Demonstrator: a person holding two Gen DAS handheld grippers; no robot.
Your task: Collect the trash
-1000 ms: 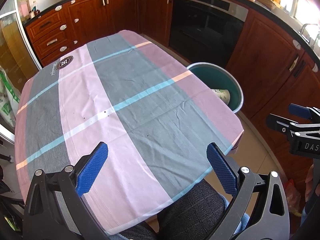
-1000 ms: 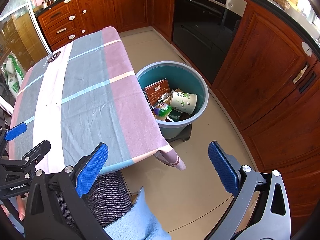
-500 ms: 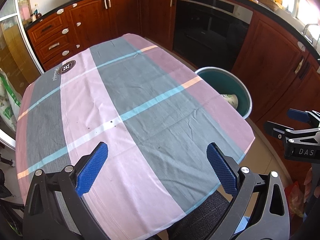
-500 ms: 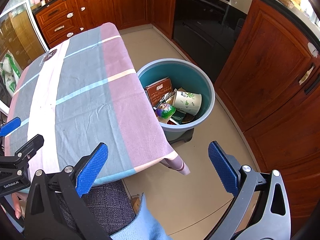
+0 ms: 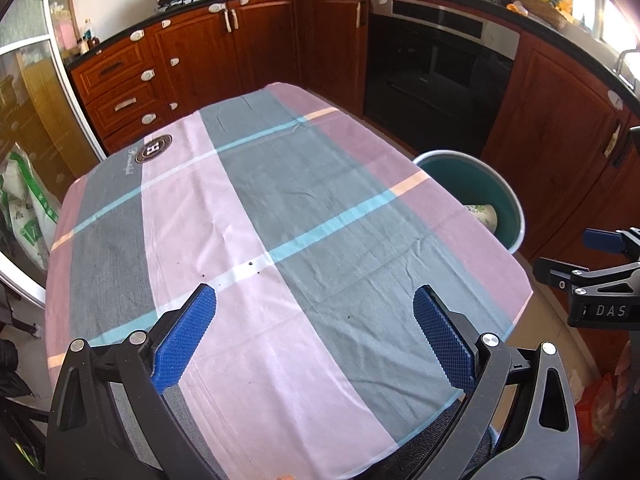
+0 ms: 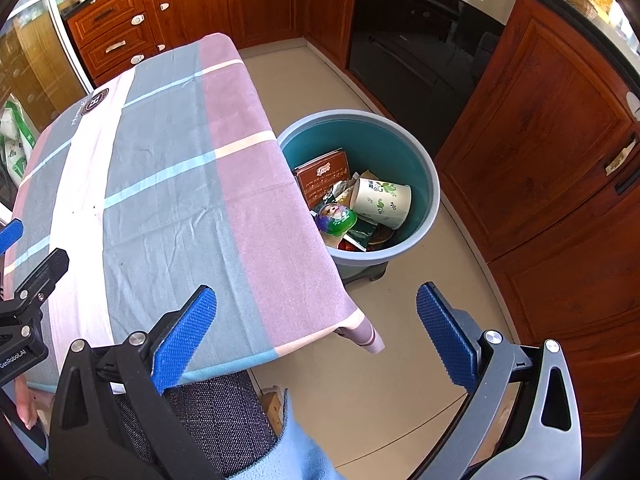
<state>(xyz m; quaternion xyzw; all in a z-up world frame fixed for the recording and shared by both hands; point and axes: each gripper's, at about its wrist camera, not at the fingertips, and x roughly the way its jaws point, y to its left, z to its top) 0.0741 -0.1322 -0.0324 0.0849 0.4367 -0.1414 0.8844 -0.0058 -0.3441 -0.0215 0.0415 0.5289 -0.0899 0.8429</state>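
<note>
The trash sits in the teal bucket (image 6: 416, 184) on the floor just beside the worktop's right edge — a white paper cup with a green print (image 6: 382, 202) on its side, a brown printed box (image 6: 324, 174) leaning against the near wall, a small round green-and-purple container (image 6: 335, 218), and darker wrappers underneath that are hard to tell apart. The worktop, under its striped tablecloth (image 5: 256, 208), carries no litter in either view, only a few dark crumbs (image 5: 251, 264). Judging from that, collection looks essentially done — at most the crumbs are left. The left gripper (image 5: 314, 334) hangs over the near part of the cloth, the right gripper (image 6: 316, 334) over the table corner and floor; the jaws of both stand wide apart, holding nothing.
</note>
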